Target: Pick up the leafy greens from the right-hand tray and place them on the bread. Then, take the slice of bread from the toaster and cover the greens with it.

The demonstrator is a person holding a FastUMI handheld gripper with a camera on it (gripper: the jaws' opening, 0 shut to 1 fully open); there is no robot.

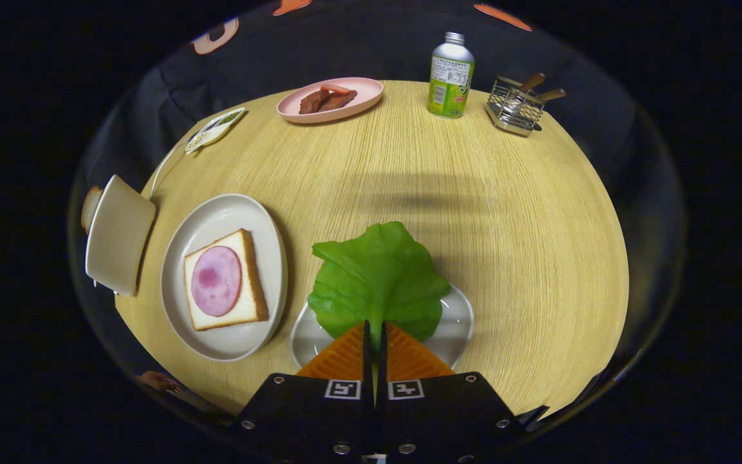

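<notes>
Both claw (374,332) fingers pinch the leafy greens (377,277) by the stem above the right-hand tray (458,322).

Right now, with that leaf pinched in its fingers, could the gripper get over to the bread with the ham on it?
Probably yes. The gripper is shut on the lettuce leaf, and the ham-topped bread lies on the neighbouring plate with nothing standing between them.

We see the green leaf (379,277) pinched at its stem over the right-hand tray (458,322); the ham-topped bread (223,280) lies at nine o'clock, the toaster (116,235) beyond.
</notes>
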